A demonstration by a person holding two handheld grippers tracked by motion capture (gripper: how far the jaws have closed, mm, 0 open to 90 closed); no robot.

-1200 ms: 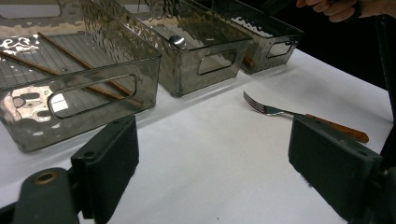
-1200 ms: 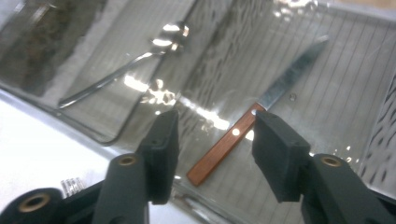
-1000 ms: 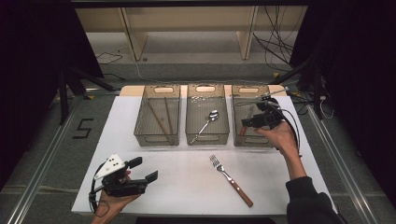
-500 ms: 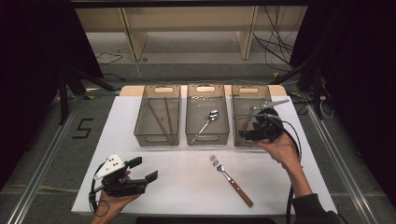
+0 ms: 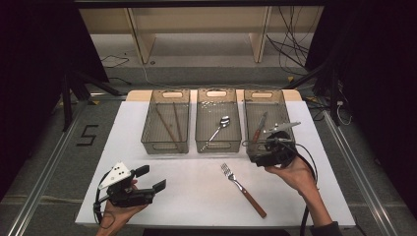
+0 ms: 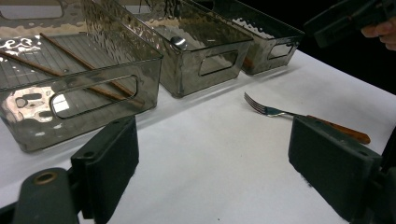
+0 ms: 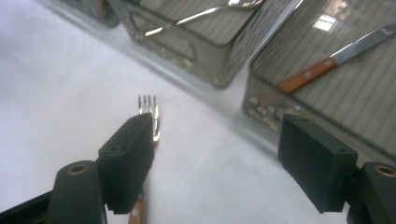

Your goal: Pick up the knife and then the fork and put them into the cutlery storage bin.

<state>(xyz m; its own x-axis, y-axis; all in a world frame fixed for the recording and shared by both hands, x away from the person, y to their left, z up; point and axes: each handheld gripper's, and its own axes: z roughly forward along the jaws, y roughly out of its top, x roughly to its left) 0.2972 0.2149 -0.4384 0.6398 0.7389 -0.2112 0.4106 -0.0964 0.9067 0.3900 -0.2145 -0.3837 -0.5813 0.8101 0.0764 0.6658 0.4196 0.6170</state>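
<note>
Right tongs (image 7: 217, 163) moved toward fork (image 7: 150, 112), which lies beneath their left jaw.

Two chopsticks (image 5: 169, 123) lie in the left bin (image 5: 147, 129) near the table's (image 5: 128, 123) far edge. A spoon (image 5: 219, 128) rests in the middle bin (image 5: 218, 145).

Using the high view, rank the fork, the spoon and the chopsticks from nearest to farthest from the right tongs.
1. Fork: on the white mat, just left of the right tongs.
2. Spoon: in the middle bin.
3. Chopsticks: in the far left bin.
</note>
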